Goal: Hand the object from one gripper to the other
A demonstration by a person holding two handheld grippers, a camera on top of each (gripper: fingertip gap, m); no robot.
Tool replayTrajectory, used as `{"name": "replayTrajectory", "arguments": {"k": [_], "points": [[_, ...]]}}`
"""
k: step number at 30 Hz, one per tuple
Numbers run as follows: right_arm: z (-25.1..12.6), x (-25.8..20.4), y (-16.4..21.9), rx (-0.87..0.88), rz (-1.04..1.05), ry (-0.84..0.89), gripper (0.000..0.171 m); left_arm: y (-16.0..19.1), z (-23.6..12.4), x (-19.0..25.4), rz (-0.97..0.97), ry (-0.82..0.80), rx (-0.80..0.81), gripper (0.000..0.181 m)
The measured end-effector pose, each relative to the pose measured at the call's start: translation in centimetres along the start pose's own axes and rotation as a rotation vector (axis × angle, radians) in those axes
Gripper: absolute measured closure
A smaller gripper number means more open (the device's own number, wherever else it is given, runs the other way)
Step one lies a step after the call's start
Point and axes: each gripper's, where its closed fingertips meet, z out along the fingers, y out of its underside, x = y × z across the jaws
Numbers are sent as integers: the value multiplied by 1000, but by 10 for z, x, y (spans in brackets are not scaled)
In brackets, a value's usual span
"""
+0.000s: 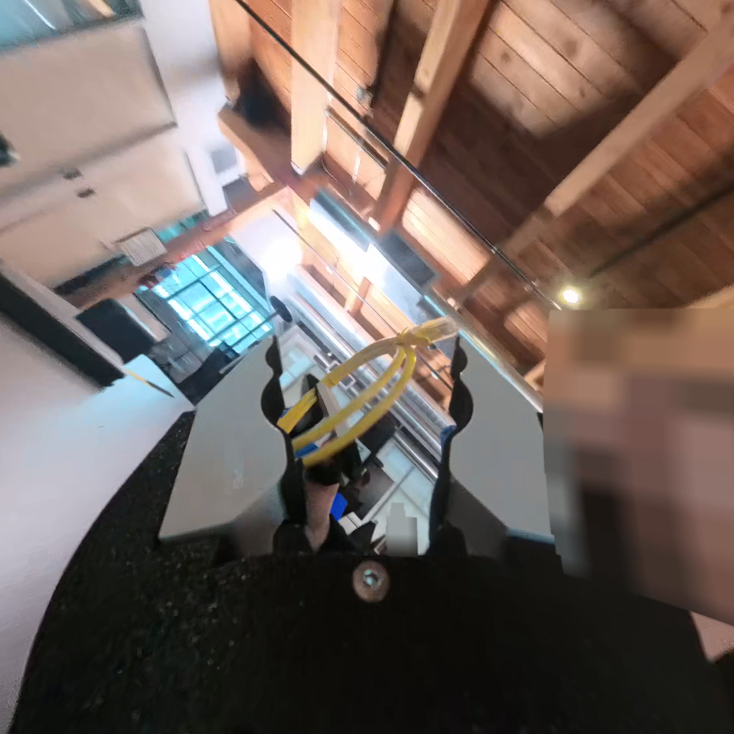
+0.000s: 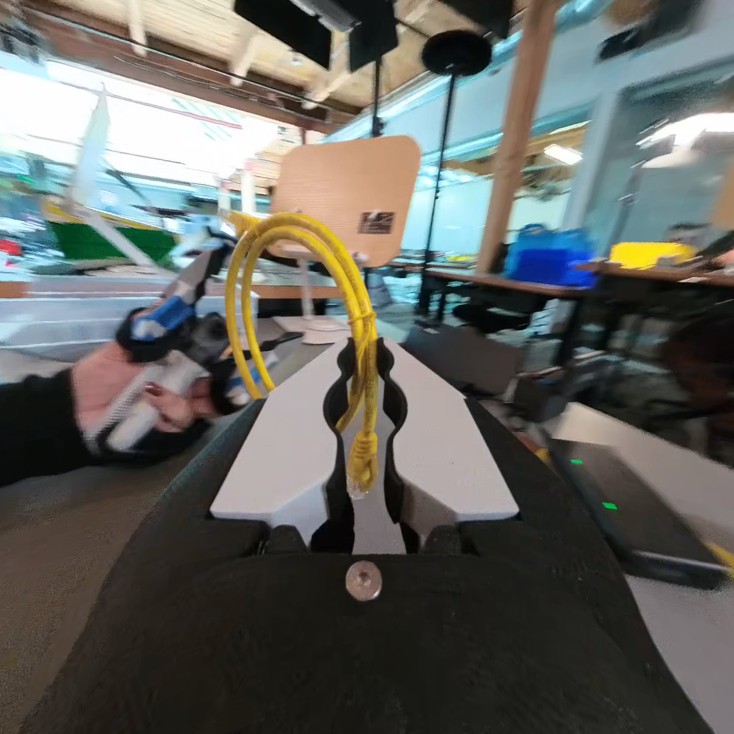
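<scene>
Your right tongs (image 2: 363,357) are clenched on the yellow cable (image 2: 302,278) at its tied bundle, loop standing up and leaning left. Your left tongs (image 1: 365,381) are spread wide, empty, the loop just ahead between the tips, so close on its far arc.

Tan board (image 2: 349,198) on white stand, blue bag (image 2: 550,254) and yellow box (image 2: 647,252) on tables, wooden ceiling beams (image 1: 437,99).
</scene>
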Motion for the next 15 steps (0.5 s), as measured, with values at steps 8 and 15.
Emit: {"name": "replayTrajectory", "arguments": {"k": [8, 15], "points": [[-2, 10, -6, -96, -774, 416, 162, 30, 3, -17, -189, -82, -167, 106], [22, -72, 16, -80, -1459, 205, 162, 51, 9, -20, -340, -68, -238, 118]]}}
